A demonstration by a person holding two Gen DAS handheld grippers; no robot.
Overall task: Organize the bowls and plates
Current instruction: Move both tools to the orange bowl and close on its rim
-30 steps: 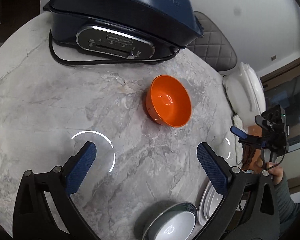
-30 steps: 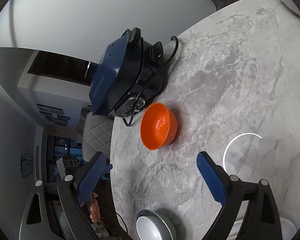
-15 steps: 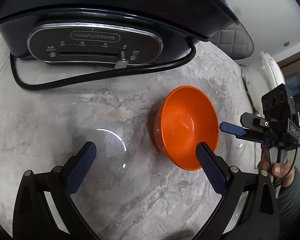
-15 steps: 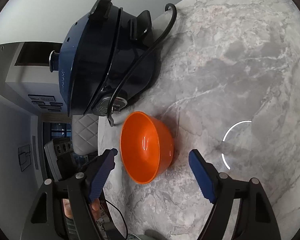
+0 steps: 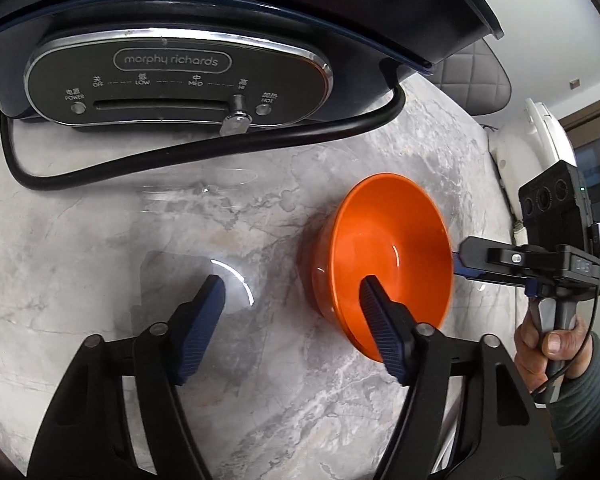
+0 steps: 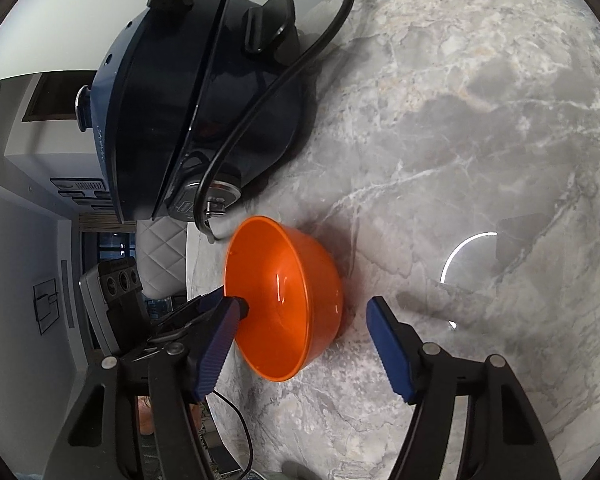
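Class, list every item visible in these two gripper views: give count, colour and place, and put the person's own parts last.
bowl: one, orange, tilted on the table, between both grippers
cooker: one, dark blue, behind the bowl
cord: one, black, curled along the cooker's front
table: one, grey marble, under everything
chair: one, grey quilted, beyond the table
left gripper: one, black with blue pads, just been closing, one finger inside the bowl
right gripper: one, same colours, just been closing, bowl wall between its fingers
hand: one, holding the right gripper's handle

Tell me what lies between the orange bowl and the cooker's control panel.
Only the black cord on bare marble, in the left wrist view; nothing else lies between bowl and panel.
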